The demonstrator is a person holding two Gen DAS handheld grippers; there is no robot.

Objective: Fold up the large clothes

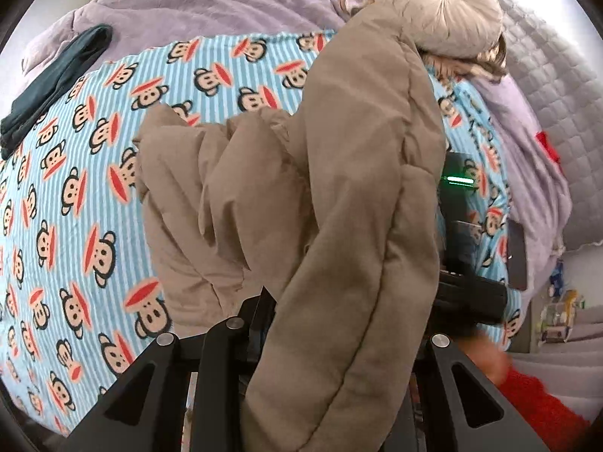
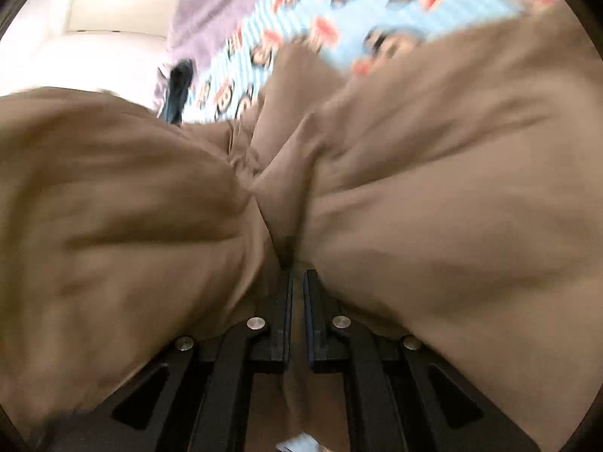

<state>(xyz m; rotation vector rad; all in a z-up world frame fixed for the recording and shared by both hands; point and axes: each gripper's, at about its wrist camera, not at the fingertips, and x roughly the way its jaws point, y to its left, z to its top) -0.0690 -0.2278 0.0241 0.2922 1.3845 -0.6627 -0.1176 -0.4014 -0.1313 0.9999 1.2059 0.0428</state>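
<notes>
A tan padded coat [image 1: 358,188] hangs lifted above the bed and drapes over my left gripper [image 1: 331,324], which is shut on a thick fold of it. The coat hides the fingertips. The coat's lower part lies bunched on the sheet to the left. The black body of the right gripper [image 1: 463,248], with a green light, shows behind the coat at the right. In the right wrist view the tan coat [image 2: 433,207] fills the frame, and my right gripper [image 2: 297,271] is shut on a pinched fold of it, with the fabric gathered at the tips.
The bed has a blue striped sheet with cartoon monkey faces [image 1: 75,188]. A lilac blanket [image 1: 207,0] and a round cream cushion [image 1: 437,7] lie at the far end. A dark green garment [image 1: 49,86] lies at the left. A red sleeve [image 1: 539,406] is at the lower right.
</notes>
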